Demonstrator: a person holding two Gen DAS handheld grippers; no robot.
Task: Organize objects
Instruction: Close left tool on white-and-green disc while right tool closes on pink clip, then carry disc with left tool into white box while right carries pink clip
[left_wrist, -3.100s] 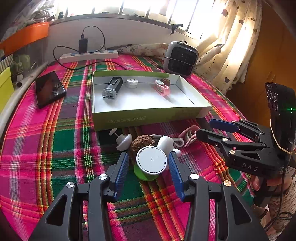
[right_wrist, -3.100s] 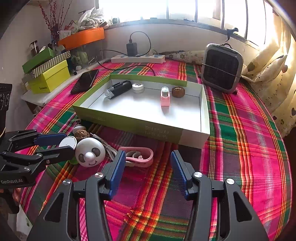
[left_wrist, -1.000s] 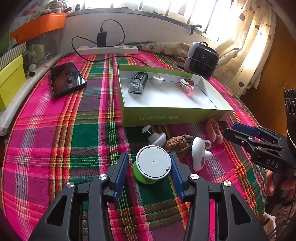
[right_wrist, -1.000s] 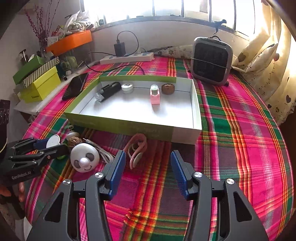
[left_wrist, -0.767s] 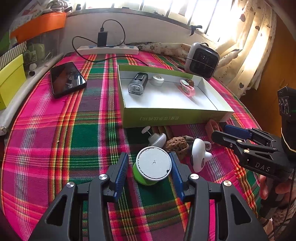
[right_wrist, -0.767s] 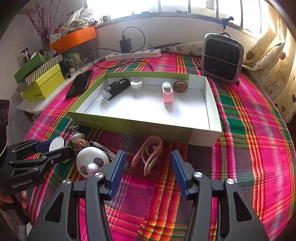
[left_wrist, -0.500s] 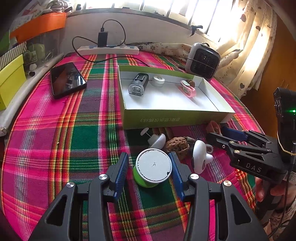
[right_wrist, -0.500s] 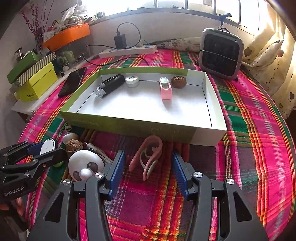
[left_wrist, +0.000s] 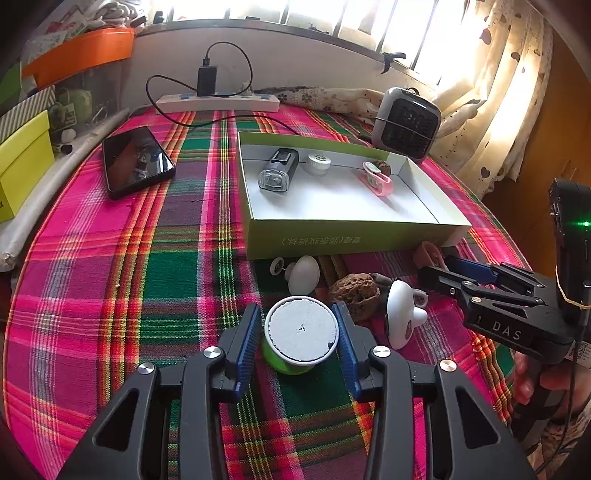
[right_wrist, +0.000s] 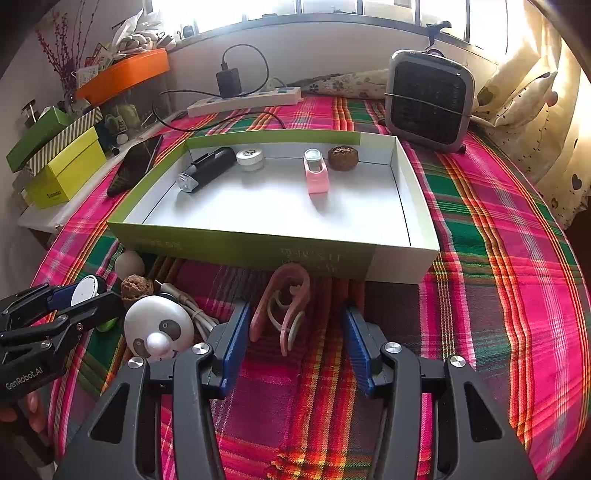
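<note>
- Left wrist view: left gripper (left_wrist: 301, 334) angled down toward the plaid-covered surface (left_wrist: 110, 288), blue fingers (left_wrist: 246, 338) on either side of a round green container with a white lid (left_wrist: 301, 334).
- Jaws just closed in on the container, pads at its rim on both sides; gripping it.
- Just beyond the container: a walnut (left_wrist: 354, 291), a white mushroom-shaped knob (left_wrist: 303, 274), a white panda-faced gadget (left_wrist: 402, 314).
- At right in the same view: right gripper (left_wrist: 443, 271) held by a hand (left_wrist: 532, 376), pointing toward the front wall of the green and white box (left_wrist: 332, 240).
- Right wrist view: right gripper (right_wrist: 291, 343) tilted downward, jaws just narrowed but not touching anything; pink ear-hook earphones (right_wrist: 284, 306) lying between the fingers, close to the left one, just before the box.
- Inside the box, along the far wall: a black bike light (right_wrist: 207, 171), a small white jar (right_wrist: 250, 157), a pink bottle (right_wrist: 316, 173), a second walnut (right_wrist: 343, 158).
</note>
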